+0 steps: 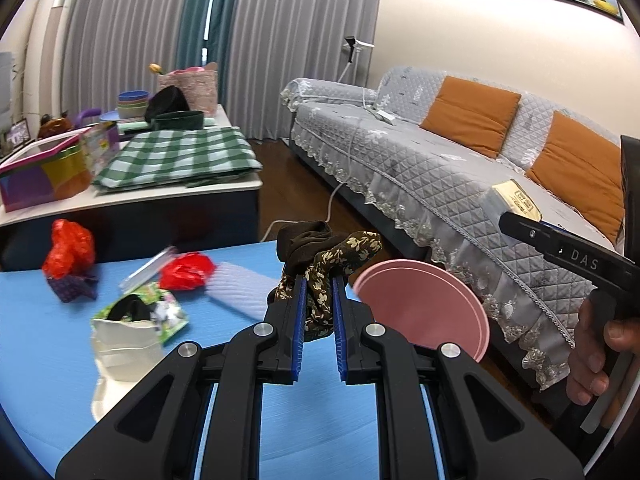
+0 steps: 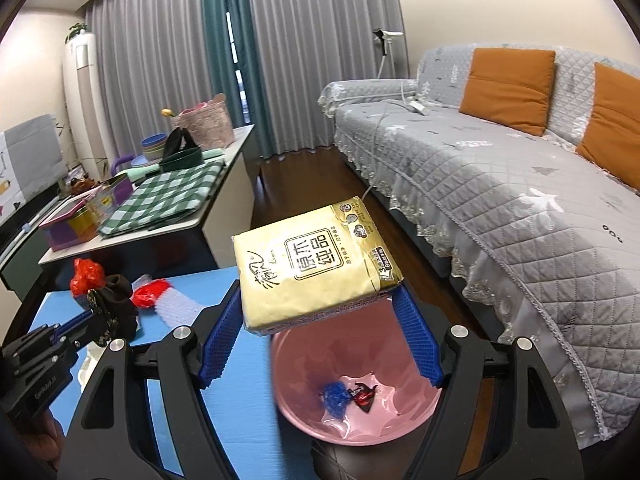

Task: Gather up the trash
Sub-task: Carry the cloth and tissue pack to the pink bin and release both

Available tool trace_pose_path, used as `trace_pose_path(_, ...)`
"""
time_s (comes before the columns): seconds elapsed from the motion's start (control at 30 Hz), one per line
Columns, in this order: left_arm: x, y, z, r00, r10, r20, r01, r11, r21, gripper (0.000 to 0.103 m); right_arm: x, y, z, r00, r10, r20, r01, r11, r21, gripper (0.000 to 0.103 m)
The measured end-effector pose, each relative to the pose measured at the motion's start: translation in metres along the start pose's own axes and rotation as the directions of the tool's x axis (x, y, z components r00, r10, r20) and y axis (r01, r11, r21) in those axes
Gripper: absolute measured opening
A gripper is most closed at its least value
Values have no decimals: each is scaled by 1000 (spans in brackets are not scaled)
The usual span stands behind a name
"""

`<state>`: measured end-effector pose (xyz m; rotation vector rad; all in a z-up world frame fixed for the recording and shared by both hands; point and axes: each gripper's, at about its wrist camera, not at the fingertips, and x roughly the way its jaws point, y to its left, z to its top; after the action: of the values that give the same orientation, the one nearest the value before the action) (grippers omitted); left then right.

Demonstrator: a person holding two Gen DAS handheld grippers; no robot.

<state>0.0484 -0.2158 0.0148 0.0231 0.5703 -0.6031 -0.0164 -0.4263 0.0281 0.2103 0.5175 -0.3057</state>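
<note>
My left gripper (image 1: 319, 296) is shut on a crumpled brown floral cloth (image 1: 320, 264), held above the blue table (image 1: 48, 320) next to the pink bin (image 1: 432, 304). My right gripper (image 2: 320, 300) is shut on a yellow tissue pack (image 2: 316, 264), which hangs tilted over the pink bin (image 2: 304, 412). Inside the bin lie a blue wrapper (image 2: 335, 398) and a red-black wrapper (image 2: 364, 394). On the table sit red plastic bags (image 1: 186, 270), a white paper bag (image 1: 120, 348) and a green packet (image 1: 160, 312). The left gripper (image 2: 96, 312) with its cloth shows at the left of the right wrist view.
A grey quilted sofa (image 1: 420, 160) with orange cushions (image 1: 472, 116) runs along the right, close beside the bin. Behind the blue table stands a white table (image 1: 168, 196) with a green checked cloth (image 1: 180, 156), boxes and bowls. Dark wood floor (image 2: 304, 184) lies between them.
</note>
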Motion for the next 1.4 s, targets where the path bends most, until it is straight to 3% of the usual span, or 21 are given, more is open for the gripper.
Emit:
trace_pose_path(0.43, 40, -43, 3, 998, -47, -34, 48, 999, 9, 13, 7, -40, 11, 997, -73, 9, 73, 995, 74, 73)
trace_pose_path(1.4, 116, -89, 3, 988, -84, -129, 91, 995, 51, 13, 44, -58, 12, 994, -105, -33, 109, 986, 130, 73)
